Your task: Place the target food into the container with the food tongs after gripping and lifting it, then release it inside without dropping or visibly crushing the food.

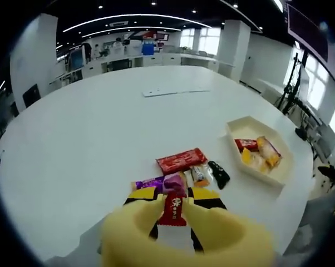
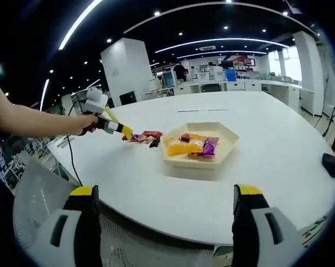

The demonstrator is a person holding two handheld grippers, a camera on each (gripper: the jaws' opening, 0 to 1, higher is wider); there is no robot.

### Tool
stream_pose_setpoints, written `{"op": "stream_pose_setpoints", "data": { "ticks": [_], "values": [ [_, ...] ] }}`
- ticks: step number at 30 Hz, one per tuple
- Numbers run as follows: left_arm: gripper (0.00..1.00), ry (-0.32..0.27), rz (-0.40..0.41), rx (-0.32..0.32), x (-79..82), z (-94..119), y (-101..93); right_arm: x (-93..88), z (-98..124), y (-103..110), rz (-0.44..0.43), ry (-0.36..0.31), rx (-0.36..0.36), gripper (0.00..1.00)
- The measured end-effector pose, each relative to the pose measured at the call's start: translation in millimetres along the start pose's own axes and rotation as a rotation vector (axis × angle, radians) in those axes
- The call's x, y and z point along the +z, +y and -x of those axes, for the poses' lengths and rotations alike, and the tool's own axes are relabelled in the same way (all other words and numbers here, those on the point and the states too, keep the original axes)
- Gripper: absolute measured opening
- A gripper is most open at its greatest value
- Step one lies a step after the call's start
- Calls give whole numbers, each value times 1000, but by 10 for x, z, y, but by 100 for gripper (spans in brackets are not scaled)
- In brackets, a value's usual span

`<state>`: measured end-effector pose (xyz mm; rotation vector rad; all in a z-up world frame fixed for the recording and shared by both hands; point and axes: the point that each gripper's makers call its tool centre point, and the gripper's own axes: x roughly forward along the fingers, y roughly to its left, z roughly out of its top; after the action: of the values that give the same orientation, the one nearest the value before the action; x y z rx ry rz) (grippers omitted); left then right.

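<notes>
The likeliest failure from here was a slip: the yellow food tongs point(image 1: 178, 233) on the left tool point(image 1: 173, 208) pinched a small red packet point(image 1: 173, 210) only by its slim middle, so a loosened squeeze or a quick swing toward the container point(image 1: 262, 167) could have let it fall short onto the table point(image 1: 89, 139). Too hard a squeeze would have been the opposite risk, creasing the wrapper and whatever lay inside. The packet looked flat and glossy, with pale lettering and a crimped lower edge, and it sat between the tong tips just in front of a cluster of other snacks: a purple packet point(image 1: 156, 182), a longer red bar point(image 1: 181, 160) and a dark small piece point(image 1: 218, 173). Whether it had left the table could not be told. The container, a pale angular tray already carrying several wrapped snacks, stood apart from the cluster, off to the side. In the right gripper view, the right tool point(image 2: 166, 208) stood with its jaws wide apart and empty, near the table edge, facing the tray point(image 2: 226, 147).
</notes>
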<state>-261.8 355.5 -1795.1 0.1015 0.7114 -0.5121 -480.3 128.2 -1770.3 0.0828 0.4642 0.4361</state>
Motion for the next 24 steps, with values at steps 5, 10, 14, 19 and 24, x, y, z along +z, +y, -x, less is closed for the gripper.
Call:
{"op": "stream_pose_setpoints", "data": {
  "ticks": [5,10,14,19,24],
  "values": [
    [17,-18,-5,2,119,53,-7,-1,0,0,-2,-1,1,100],
    [17,-23,-14,6,187,99,-24,4,1,1,-1,-4,1,100],
    [17,-28,-18,7,248,135,-35,9,3,3,-1,-8,3,100],
    [17,-38,-27,9,322,171,-40,14,2,0,-2,-11,2,100],
    [17,-49,-42,9,433,214,-57,16,5,0,-2,-13,-1,100]
  ]
}}
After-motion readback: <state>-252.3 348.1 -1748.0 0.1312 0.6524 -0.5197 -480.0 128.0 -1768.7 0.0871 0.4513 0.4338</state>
